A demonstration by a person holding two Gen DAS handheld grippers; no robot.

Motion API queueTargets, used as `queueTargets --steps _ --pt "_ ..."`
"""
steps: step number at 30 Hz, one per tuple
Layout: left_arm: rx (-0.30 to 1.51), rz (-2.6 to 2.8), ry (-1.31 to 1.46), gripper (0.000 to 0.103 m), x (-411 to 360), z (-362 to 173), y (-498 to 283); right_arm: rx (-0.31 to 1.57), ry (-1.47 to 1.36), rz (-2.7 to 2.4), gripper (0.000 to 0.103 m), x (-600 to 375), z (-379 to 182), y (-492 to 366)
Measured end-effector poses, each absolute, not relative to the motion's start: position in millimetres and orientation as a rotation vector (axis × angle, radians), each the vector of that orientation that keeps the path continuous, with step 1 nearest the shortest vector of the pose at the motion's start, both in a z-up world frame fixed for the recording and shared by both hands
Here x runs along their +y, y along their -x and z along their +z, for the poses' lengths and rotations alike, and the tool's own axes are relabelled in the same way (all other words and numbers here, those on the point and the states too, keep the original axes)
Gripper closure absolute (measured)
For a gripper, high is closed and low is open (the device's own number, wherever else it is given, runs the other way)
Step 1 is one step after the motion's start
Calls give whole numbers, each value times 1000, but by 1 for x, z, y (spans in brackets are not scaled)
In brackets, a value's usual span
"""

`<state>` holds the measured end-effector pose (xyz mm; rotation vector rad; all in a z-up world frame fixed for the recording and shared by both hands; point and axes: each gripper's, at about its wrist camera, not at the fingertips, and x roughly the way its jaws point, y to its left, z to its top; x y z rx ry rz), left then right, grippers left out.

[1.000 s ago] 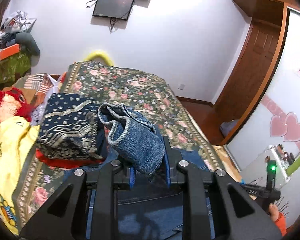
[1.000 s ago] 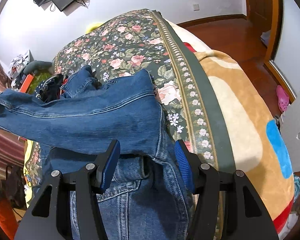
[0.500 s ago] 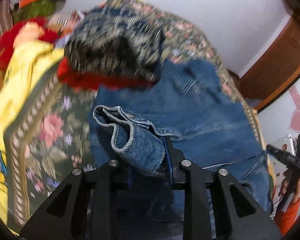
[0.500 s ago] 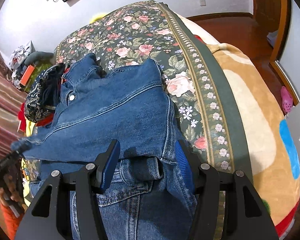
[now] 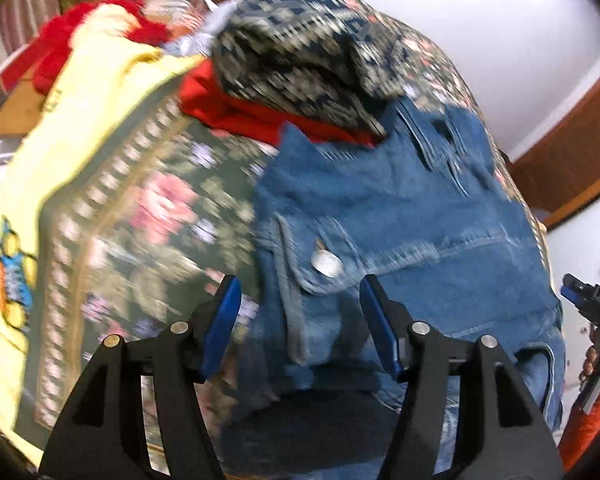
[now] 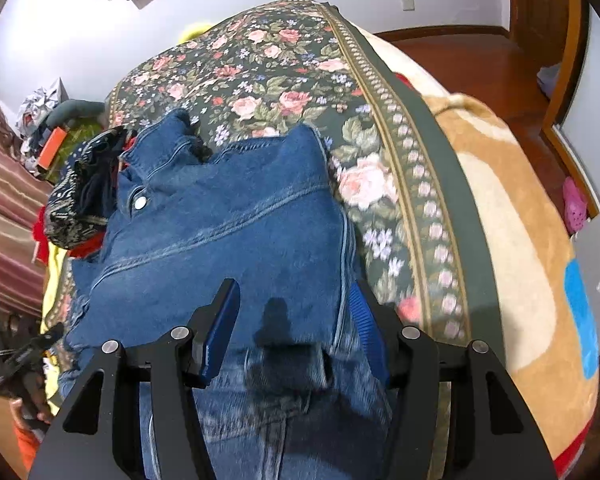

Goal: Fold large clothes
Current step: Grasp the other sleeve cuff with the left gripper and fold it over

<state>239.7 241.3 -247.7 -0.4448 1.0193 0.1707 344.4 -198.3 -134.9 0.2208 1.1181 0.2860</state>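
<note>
A blue denim jacket (image 5: 420,220) lies on the floral bed cover (image 5: 160,208), with one sleeve folded across its body. My left gripper (image 5: 298,284) points down over the sleeve cuff (image 5: 326,266) with its metal button. Its jaws are opening, and the cuff lies loose between the blue pads without touching them. In the right wrist view the jacket (image 6: 228,240) fills the middle. My right gripper (image 6: 293,286) stands over its near right edge, jaws apart, with flat denim under and between the pads. The fabric spreads past the left finger. Each gripper also shows at the edge of the other's view.
A navy patterned garment (image 5: 300,48) lies on a red one (image 5: 252,116) just beyond the jacket's collar. A yellow blanket (image 5: 80,120) covers the bed's left side and a tan blanket (image 6: 500,220) its right. Past that are wooden floor (image 6: 480,52) and a pink slipper (image 6: 574,204).
My left gripper came down from the air with the sleeve cuff, laid it across the jacket and spread its jaws off it. The right gripper has hardly moved.
</note>
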Motion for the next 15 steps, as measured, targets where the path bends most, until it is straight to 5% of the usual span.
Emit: queueTargets --steps 15 --pt "1060 148 529 42 288 -273 -315 1179 -197 334 50 -179 -164 -433"
